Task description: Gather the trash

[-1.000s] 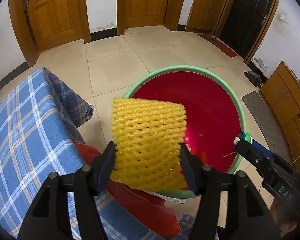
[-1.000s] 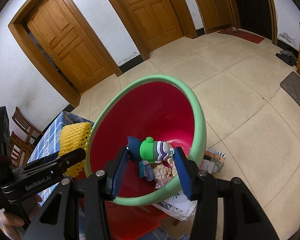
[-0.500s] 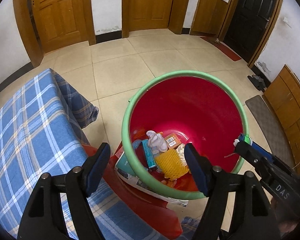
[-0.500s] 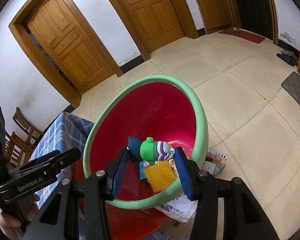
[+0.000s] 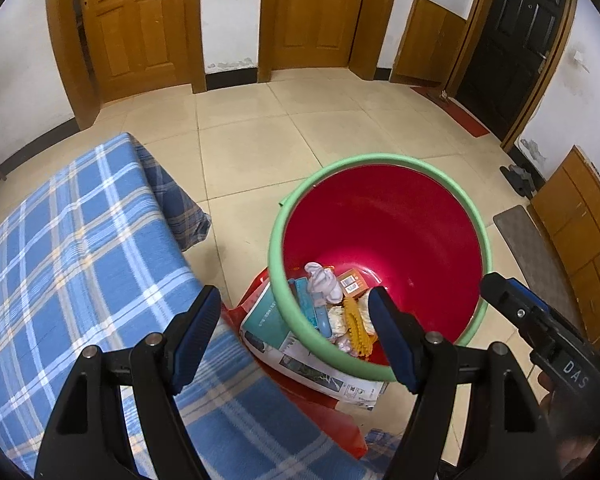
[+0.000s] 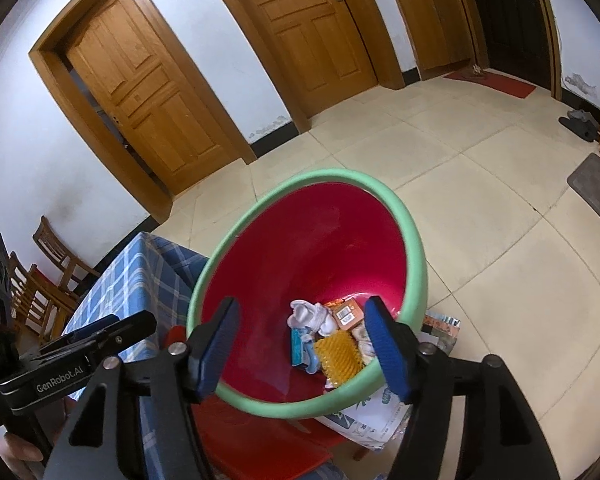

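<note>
Both grippers' jaws gape empty above the bucket [image 6: 414,264], yellow foam net [image 6: 337,358] lying inside.

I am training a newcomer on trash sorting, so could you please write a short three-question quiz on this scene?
1. True or false: the left gripper grips the yellow foam fruit net.
2. Where does the orange cardboard box lie? A) on the blue checked tablecloth B) in the red plastic bucket with the green rim C) on the tiled floor
3. Fill in: the right gripper, jaws just opened, holds ____.

Key: 1 false; 2 B; 3 nothing.
</note>
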Available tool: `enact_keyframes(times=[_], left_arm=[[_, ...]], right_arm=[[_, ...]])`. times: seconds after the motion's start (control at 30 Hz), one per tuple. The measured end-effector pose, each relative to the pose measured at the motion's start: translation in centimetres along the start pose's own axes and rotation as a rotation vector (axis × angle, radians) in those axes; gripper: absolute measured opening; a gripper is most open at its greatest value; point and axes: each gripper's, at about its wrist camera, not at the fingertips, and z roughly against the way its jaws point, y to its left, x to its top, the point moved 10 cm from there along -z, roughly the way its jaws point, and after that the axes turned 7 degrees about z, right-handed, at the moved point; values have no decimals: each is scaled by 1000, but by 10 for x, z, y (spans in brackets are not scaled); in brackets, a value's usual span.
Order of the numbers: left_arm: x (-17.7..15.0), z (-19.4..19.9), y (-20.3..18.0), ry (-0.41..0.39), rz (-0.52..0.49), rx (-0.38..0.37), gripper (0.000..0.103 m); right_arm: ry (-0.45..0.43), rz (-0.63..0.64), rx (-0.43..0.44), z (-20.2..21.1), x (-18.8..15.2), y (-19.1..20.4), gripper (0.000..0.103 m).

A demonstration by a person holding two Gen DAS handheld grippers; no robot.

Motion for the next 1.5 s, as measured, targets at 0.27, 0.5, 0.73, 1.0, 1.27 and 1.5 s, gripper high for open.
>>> enact_keyframes(times=[0.27, 0.5, 0.73, 1.0, 1.27, 1.5], left_arm=[[-1, 31, 28, -44, 58, 21, 76], [-6, 58, 57, -88, 118, 60, 76], [-17, 87, 91, -135, 163, 112, 79], [-33, 121, 127, -184, 219, 153, 79], [-55, 150, 160, -213, 279, 200, 79], [-79, 171, 188, -236, 318, 258, 85]], right_arm=[[-20, 54, 23, 15, 3, 30, 80], [-22, 110, 49, 24, 0, 61, 86], [-25, 171, 97, 35, -9, 98, 90], [-20, 259, 141, 46, -28, 142, 91], [-12, 327, 162, 55, -53, 175, 93], [-10, 361, 153, 61, -75, 189, 94]])
